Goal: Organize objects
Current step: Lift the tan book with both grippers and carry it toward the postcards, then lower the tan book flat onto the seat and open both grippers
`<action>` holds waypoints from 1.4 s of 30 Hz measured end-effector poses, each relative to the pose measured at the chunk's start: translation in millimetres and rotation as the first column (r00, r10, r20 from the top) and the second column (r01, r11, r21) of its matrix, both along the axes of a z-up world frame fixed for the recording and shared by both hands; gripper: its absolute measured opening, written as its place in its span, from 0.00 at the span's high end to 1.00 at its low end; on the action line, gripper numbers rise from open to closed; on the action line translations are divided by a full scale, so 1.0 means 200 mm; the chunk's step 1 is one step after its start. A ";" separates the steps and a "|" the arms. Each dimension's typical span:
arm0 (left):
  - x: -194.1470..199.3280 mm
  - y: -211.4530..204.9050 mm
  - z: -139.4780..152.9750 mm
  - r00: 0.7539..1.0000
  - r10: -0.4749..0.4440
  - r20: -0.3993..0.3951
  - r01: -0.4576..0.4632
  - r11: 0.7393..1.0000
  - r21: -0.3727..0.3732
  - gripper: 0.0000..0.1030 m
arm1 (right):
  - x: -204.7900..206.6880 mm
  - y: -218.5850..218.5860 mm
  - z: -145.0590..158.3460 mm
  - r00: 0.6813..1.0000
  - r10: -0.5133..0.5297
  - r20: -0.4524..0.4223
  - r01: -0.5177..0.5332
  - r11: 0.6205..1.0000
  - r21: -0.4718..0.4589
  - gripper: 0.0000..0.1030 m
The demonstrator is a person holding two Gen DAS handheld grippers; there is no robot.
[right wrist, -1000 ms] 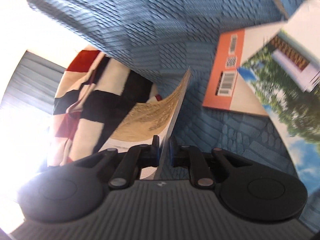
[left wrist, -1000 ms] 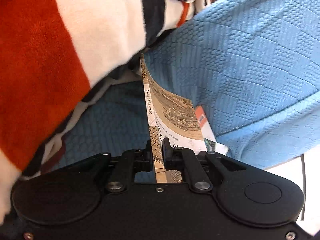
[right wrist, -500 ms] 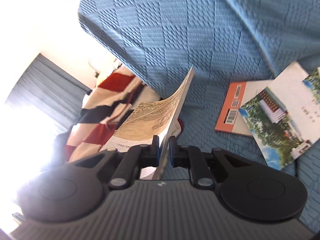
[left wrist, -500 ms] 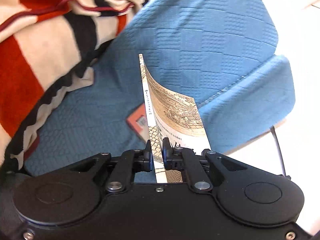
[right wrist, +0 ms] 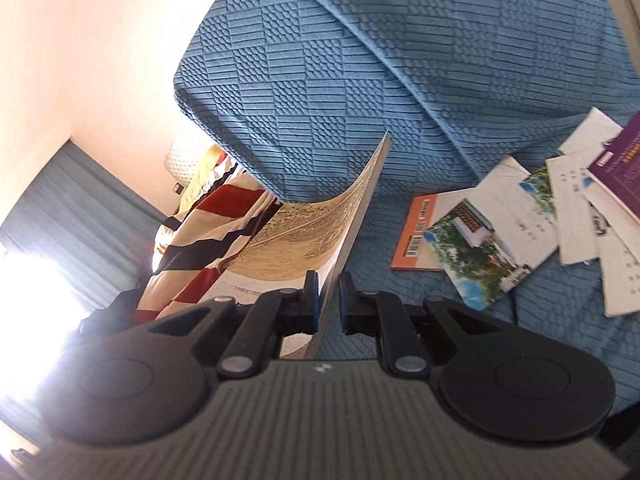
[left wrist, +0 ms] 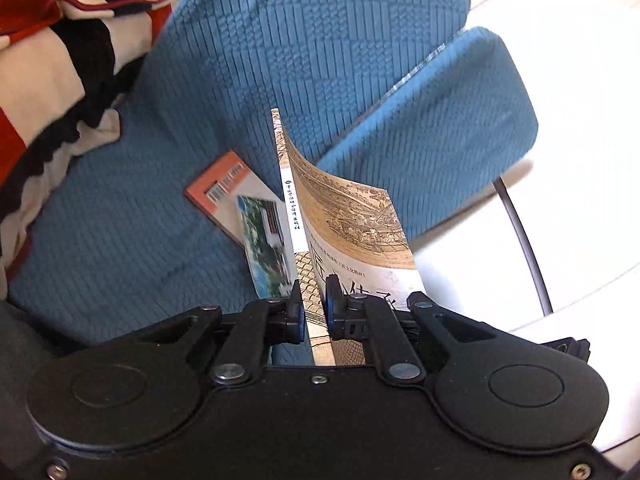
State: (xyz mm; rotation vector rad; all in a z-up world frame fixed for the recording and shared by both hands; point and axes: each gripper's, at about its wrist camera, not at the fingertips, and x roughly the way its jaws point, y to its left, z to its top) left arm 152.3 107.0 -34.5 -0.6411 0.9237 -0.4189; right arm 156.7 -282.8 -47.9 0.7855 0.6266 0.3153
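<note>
A thin tan book (left wrist: 352, 216) with an old painted scene on its cover is held up in the air above a blue sofa. My left gripper (left wrist: 313, 308) is shut on its spine edge. My right gripper (right wrist: 329, 300) is shut on the opposite edge of the same tan book (right wrist: 320, 224), whose cover bows to the left. On the sofa seat lie an orange-backed book (left wrist: 224, 188) and a booklet with a tree photo (left wrist: 266, 240). The right wrist view shows that orange-backed book (right wrist: 420, 232) beside several more booklets (right wrist: 560, 208).
A red, cream and black striped blanket (left wrist: 52, 52) is heaped on the sofa's left. The blue sofa (left wrist: 304, 48) has a padded back and an armrest (left wrist: 448, 128). White tiled floor (left wrist: 580, 120) and a thin dark cable (left wrist: 520, 240) lie beyond. A dark curtain (right wrist: 72, 208) hangs by a bright window.
Both grippers have risen and pulled back from the sofa with the tan book still between them. The blanket has slid away to the left, and more of the scattered booklets show.
</note>
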 end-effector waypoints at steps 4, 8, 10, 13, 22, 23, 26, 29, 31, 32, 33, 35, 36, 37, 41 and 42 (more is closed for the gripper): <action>-0.06 -0.06 -0.07 0.999 -0.036 -0.026 0.037 0.999 0.017 0.92 | -0.09 -0.04 -0.05 1.000 -0.012 -0.025 0.012 1.000 -0.018 0.88; -0.12 -0.09 -0.16 0.998 -0.048 -0.042 0.048 0.999 0.006 0.92 | -0.18 -0.06 -0.13 0.999 -0.019 -0.042 0.018 0.999 -0.037 0.88; -0.15 -0.11 -0.22 0.997 -0.057 -0.056 0.058 0.998 0.015 0.92 | -0.21 -0.08 -0.18 0.998 -0.023 -0.060 0.021 0.999 -0.034 0.88; -0.20 -0.13 -0.32 0.993 -0.063 -0.097 0.065 0.998 0.015 0.91 | -0.27 -0.08 -0.26 0.995 -0.025 -0.094 0.022 0.999 -0.040 0.88; -0.28 -0.15 -0.54 0.980 -0.070 -0.188 0.078 0.996 0.033 0.91 | -0.37 -0.08 -0.46 0.984 -0.031 -0.176 0.025 0.999 -0.041 0.88; -0.28 -0.16 -0.56 0.978 -0.072 -0.197 0.080 0.996 0.034 0.91 | -0.37 -0.07 -0.47 0.983 -0.031 -0.182 0.022 0.998 -0.052 0.88; -0.28 -0.15 -0.64 0.969 -0.069 -0.236 0.077 0.997 0.026 0.91 | -0.37 -0.05 -0.52 0.978 -0.033 -0.206 0.019 0.998 -0.067 0.88; -0.27 -0.15 -0.70 0.961 -0.068 -0.269 0.077 0.997 0.025 0.91 | -0.38 -0.05 -0.56 0.973 -0.037 -0.228 0.022 0.997 -0.068 0.88; -0.27 -0.16 -0.71 0.962 -0.074 -0.263 0.087 0.996 0.035 0.92 | -0.38 -0.06 -0.58 0.972 -0.043 -0.231 0.026 0.997 -0.073 0.88; -0.27 -0.17 -0.71 0.962 -0.075 -0.261 0.088 0.995 0.039 0.92 | -0.38 -0.06 -0.59 0.971 -0.046 -0.233 0.031 0.997 -0.069 0.88; -0.26 -0.18 -0.71 0.962 -0.075 -0.261 0.089 0.995 0.040 0.92 | -0.38 -0.06 -0.60 0.970 -0.051 -0.236 0.036 0.997 -0.066 0.88; -0.25 -0.18 -0.72 0.963 -0.074 -0.260 0.087 0.995 0.039 0.92 | -0.37 -0.07 -0.62 0.968 -0.060 -0.244 0.045 0.997 -0.065 0.88; -0.24 -0.19 -0.72 0.962 -0.074 -0.262 0.088 0.995 0.040 0.92 | -0.36 -0.07 -0.63 0.966 -0.064 -0.250 0.049 0.997 -0.065 0.88; -0.23 -0.20 -0.73 0.962 -0.074 -0.263 0.088 0.995 0.042 0.92 | -0.35 -0.07 -0.63 0.965 -0.068 -0.252 0.053 0.996 -0.066 0.88; -0.21 -0.22 -0.76 0.960 -0.078 -0.267 0.093 0.995 0.046 0.92 | -0.32 -0.08 -0.66 0.963 -0.081 -0.257 0.062 0.995 -0.081 0.88; -0.21 -0.22 -0.77 0.961 -0.079 -0.265 0.095 0.994 0.050 0.92 | -0.31 -0.08 -0.66 0.963 -0.082 -0.257 0.062 0.995 -0.083 0.88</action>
